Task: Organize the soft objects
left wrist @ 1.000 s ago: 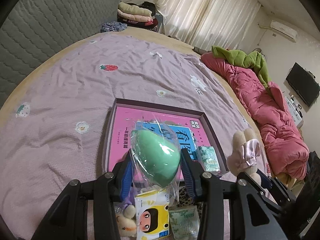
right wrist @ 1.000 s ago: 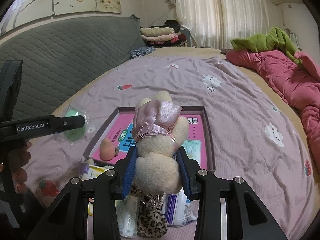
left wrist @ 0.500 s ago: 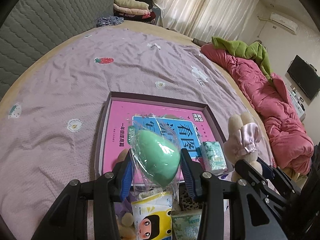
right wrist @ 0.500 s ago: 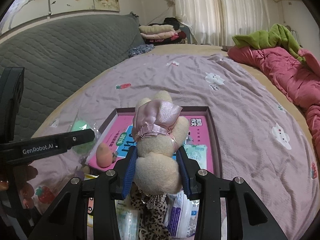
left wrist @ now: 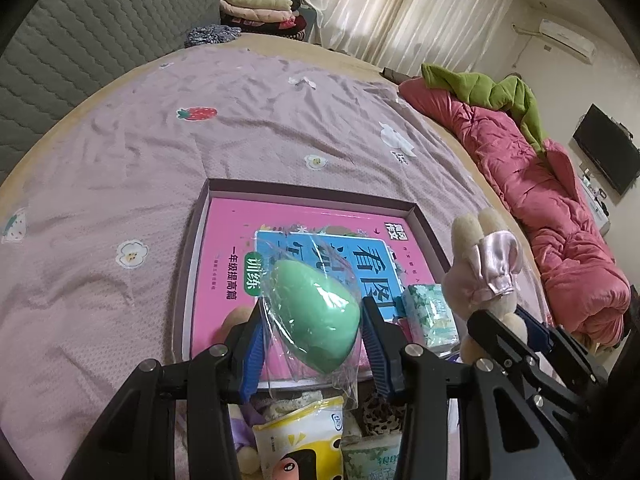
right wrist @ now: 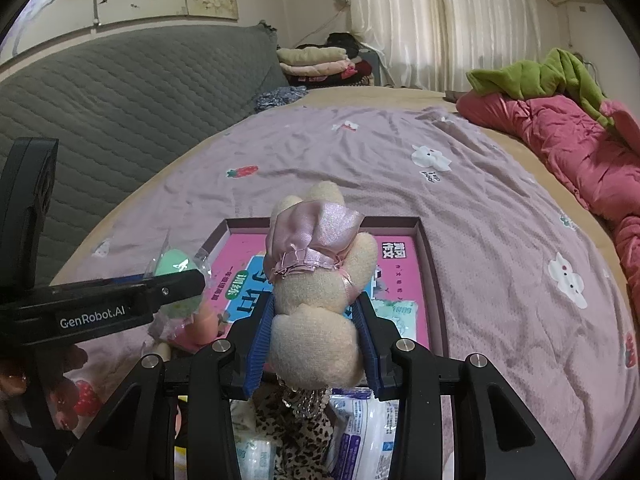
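Note:
My left gripper (left wrist: 314, 316) is shut on a green egg-shaped sponge in a clear wrapper (left wrist: 314, 312), held above the near edge of a shallow box (left wrist: 192, 236) with a pink book inside. My right gripper (right wrist: 316, 320) is shut on a cream plush bunny in a pink satin dress (right wrist: 316, 280), held above the same box (right wrist: 434, 272). The bunny (left wrist: 484, 272) and the right gripper (left wrist: 504, 340) show at the right of the left wrist view. The sponge (right wrist: 172, 266) and left gripper (right wrist: 176, 280) show at the left of the right wrist view.
A green tissue pack (left wrist: 430, 312) and a peach sponge (right wrist: 204, 320) lie in the box. Tissue packs (left wrist: 300, 440), a leopard-print item (right wrist: 296, 436) and small plush toys (left wrist: 240, 440) lie near me. A pink quilt (left wrist: 560, 208) lies at the right, a grey headboard (right wrist: 120, 92) at the left.
Both grippers have moved forward over the box with their loads. The left gripper has drawn closer to the right one.

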A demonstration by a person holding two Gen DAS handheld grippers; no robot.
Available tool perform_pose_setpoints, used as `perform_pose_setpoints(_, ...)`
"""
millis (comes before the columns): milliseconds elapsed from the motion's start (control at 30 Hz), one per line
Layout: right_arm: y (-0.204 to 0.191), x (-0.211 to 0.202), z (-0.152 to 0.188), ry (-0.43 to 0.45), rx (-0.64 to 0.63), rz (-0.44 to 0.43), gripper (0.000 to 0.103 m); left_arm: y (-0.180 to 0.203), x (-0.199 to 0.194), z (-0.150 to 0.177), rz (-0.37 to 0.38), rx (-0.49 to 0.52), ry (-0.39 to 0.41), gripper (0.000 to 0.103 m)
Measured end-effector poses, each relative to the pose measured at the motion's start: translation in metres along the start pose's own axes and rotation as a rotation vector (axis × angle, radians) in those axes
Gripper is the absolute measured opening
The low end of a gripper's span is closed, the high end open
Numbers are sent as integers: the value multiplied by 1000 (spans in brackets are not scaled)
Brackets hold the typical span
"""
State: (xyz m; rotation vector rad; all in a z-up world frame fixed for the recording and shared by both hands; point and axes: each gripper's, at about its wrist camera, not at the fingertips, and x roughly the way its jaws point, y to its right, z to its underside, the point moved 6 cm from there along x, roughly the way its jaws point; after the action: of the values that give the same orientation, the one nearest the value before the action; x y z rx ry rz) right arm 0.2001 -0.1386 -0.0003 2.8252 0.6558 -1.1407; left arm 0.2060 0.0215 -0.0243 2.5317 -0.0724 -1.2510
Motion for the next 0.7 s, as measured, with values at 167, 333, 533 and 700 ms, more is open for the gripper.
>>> perform_pose_setpoints(167, 2, 5, -1, -5, 2, 4, 41, 2, 9, -3, 3, 9, -12, 44)
perform_pose_setpoints(333, 3, 13, -2, -12, 6, 7, 41, 5, 20, -4, 2, 28, -30, 44)
perform_pose_setpoints(533, 10, 20, 2, -26, 20, 11, 41, 10, 36, 1, 5, 51, -61, 44)
perform_pose_setpoints(700, 16, 27, 7, -45, 34, 16, 41, 13, 52, 8, 4, 67, -98, 44)
